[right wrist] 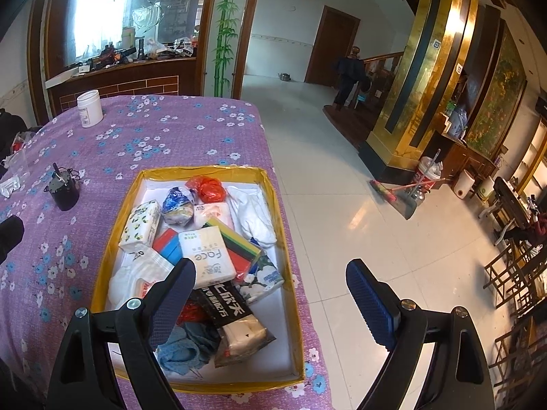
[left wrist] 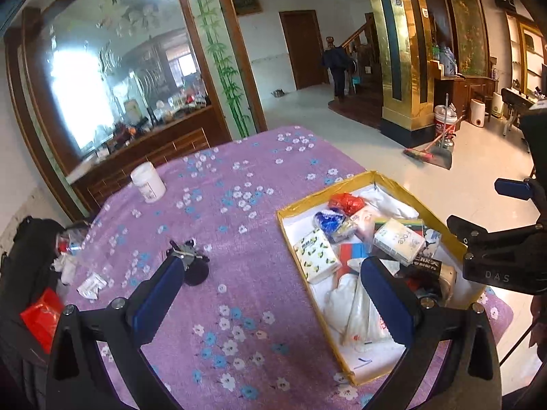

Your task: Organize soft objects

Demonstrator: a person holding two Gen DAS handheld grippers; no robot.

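Glossy white tile floor [right wrist: 324, 177], gold pillar [right wrist: 420, 78], brown wooden door [right wrist: 333, 46], bamboo-painted glass partition [left wrist: 112, 68], wooden staircase [left wrist: 355, 44]

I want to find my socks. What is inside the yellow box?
The yellow box holds tissue packs, a white glove, a blue cloth, a red bag and colored sponges. Whatever lies underneath is hidden.

Only a couple bits were readable: the white soft tissue pack [right wrist: 208, 252] in the yellow-rimmed cardboard box [right wrist: 102, 259] said "Face", and the black plastic gripper body [left wrist: 506, 259] had "DAS" on it.
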